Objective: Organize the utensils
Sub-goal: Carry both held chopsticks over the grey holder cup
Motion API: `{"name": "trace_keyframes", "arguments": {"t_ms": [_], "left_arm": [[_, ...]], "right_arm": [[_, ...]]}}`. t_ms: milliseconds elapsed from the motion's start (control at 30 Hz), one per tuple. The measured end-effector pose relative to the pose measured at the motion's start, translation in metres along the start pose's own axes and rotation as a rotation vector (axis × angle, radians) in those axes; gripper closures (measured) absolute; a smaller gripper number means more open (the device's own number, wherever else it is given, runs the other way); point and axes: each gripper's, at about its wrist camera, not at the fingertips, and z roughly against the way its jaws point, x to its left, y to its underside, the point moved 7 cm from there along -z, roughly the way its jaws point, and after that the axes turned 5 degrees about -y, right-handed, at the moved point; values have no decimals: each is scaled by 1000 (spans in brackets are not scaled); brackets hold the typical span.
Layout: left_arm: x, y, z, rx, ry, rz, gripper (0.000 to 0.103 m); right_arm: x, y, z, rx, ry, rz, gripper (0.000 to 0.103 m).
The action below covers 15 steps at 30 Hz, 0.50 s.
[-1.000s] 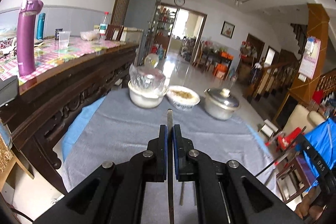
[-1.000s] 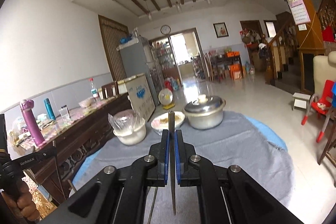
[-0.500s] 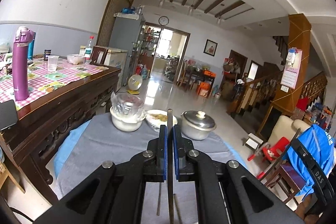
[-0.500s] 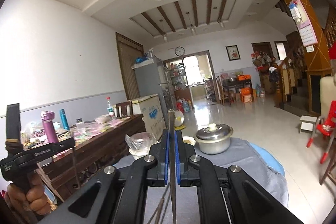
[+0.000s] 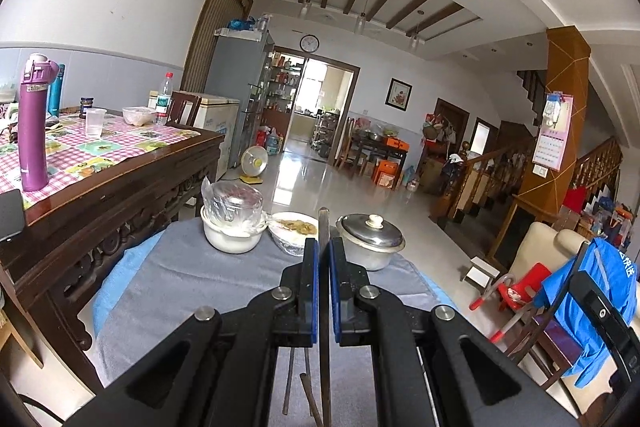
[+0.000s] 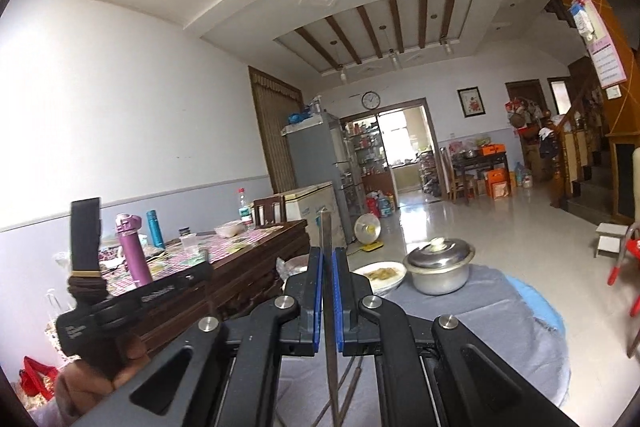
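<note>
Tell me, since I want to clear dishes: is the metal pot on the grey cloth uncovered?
No, the metal pot wears its lid, white knob on top.

A lidded pot stands beside a food bowl on grey cloth.

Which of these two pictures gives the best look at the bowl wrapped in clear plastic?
The left wrist view. There the plastic-wrapped bowl stands in full sight on the grey cloth, left of the left gripper. In the right wrist view the right gripper covers most of it; only a sliver of bowl and plastic peeks out.
</note>
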Motion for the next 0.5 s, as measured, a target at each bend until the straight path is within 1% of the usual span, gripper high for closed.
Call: {"name": "trace_keyframes", "arguments": {"t_ms": [167, 300, 500], "left_arm": [[-2, 9, -6, -1, -24, -11, 98], [-4, 16, -11, 15, -32, -19, 98], [-6, 24, -13, 17, -49, -41, 98]], "right_arm": [[5, 14, -8, 44, -33, -16, 98], [6, 27, -12, 79, -43, -15, 98], [-1, 41, -15, 108, -44, -32, 98]]}}
